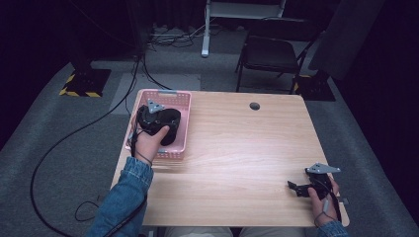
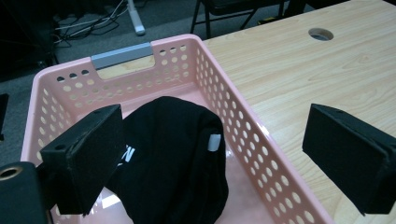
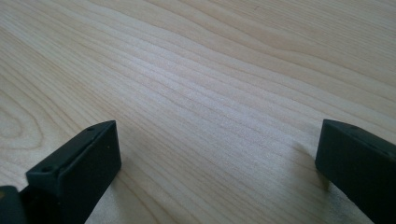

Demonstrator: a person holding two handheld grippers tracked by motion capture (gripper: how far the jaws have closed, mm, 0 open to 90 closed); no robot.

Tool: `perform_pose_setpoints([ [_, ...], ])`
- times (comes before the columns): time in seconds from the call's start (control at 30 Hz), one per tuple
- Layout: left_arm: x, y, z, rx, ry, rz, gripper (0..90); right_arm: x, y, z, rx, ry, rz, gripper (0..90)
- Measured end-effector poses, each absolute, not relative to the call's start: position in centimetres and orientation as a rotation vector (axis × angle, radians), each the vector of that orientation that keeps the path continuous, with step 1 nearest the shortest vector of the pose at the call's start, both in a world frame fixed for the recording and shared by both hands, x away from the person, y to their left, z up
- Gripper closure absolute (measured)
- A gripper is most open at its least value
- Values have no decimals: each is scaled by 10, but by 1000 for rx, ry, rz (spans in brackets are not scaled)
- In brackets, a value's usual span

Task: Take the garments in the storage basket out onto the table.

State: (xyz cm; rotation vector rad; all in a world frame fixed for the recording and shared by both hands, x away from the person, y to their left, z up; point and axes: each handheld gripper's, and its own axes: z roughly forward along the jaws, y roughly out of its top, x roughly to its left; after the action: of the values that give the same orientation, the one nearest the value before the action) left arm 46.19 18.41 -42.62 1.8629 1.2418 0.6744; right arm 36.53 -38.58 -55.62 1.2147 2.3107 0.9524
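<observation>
Left gripper [image 2: 212, 158], jaws wide apart and holding nothing, over pink basket [image 2: 261, 144] at table's ten o'clock; black cloth [image 2: 177, 158] inside. Right gripper [image 3: 217, 172], jaws wide, empty, at five o'clock.

One pink basket [image 1: 184, 148], one black garment [image 2: 177, 158], two hand-held grippers, one table [image 1: 237, 148].

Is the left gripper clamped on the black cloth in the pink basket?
No: the left gripper has its jaws wide apart above the black cloth, which lies loose in the pink basket.
</observation>
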Motion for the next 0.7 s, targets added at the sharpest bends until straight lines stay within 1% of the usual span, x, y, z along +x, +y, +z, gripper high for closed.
perform_pose_setpoints([
  [0.7, 500, 179, -448, 1901, 1291, 650, 82, 365, -386, -556, 1214, 2310, 952, 2],
])
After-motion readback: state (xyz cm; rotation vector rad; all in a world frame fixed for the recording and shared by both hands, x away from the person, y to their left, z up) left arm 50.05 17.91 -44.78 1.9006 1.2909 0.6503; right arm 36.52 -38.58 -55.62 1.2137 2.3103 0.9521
